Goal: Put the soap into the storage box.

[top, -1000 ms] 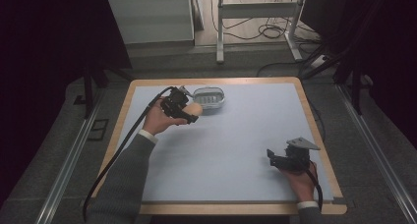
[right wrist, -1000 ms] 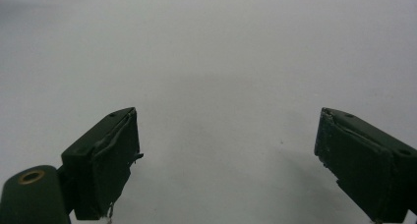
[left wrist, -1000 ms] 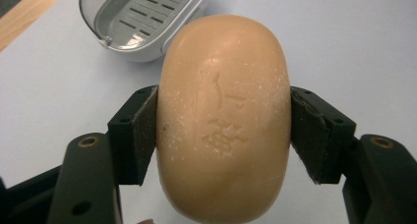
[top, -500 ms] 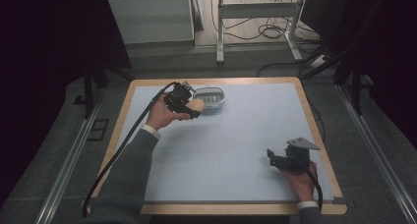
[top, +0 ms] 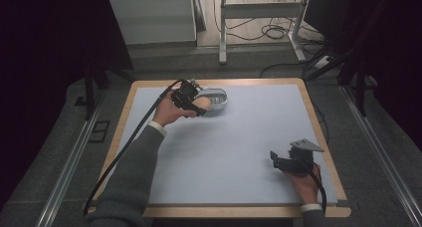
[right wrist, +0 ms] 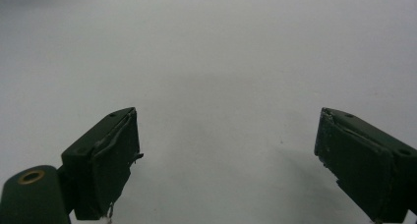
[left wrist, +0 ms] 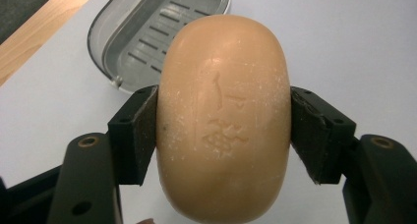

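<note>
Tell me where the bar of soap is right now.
The bar of soap is clamped in the left gripper at the table's far left, just short of the empty grey soap dish.

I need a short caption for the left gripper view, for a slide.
Left hand-held gripper clamps an orange soap bar before an empty grey soap dish.

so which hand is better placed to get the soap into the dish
Left. The left gripper is already shut on the soap bar, right beside the grey soap dish. The right gripper rests open at the table's near right edge, far from the dish.
</note>
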`<state>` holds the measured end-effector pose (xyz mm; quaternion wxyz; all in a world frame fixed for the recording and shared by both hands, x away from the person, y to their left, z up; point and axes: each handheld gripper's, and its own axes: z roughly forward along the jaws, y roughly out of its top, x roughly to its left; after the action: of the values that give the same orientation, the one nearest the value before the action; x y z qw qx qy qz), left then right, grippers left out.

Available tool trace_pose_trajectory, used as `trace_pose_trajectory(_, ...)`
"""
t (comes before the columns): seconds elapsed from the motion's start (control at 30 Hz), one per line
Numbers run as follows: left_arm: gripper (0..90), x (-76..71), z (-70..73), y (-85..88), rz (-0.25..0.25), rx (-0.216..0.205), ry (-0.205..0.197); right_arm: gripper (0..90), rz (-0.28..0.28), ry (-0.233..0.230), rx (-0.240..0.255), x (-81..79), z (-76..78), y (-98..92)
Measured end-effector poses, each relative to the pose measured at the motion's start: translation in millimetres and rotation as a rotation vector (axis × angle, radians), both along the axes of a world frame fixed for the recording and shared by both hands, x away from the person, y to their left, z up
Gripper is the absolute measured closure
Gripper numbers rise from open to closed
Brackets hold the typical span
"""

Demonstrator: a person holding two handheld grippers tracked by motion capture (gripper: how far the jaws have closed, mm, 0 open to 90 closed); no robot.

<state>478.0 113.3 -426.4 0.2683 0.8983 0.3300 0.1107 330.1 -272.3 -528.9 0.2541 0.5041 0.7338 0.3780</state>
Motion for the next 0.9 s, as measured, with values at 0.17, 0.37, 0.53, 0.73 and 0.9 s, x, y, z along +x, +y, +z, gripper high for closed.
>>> trace_pose_trajectory(0.17, 32.8, 5.3, 2.2, -4.6, -0.007, 0.009, -0.005, 9.7, 0.002, 0.001, 0.0, 0.1, 0.0, -0.2)
trace_pose_trajectory(0.37, 32.8, 11.6, 2.8, -9.2, -0.014, 0.014, -0.006, 9.7, 0.0, 0.001, 0.003, 0.1, 0.0, -0.3)
trace_pose_trajectory(0.53, 32.8, 17.4, 3.2, -13.5, -0.02, 0.016, -0.005, 9.7, 0.0, 0.001, 0.006, 0.1, 0.0, -0.6)
trace_pose_trajectory(0.73, 32.8, 26.3, 1.7, -18.3, -0.027, 0.023, 0.004, 9.7, -0.002, 0.0, 0.007, 0.1, -0.1, -0.7)
trace_pose_trajectory(0.9, 32.8, 35.3, -0.9, -23.7, -0.035, 0.034, 0.008, 9.7, -0.002, 0.002, 0.009, 0.1, 0.0, -0.8)
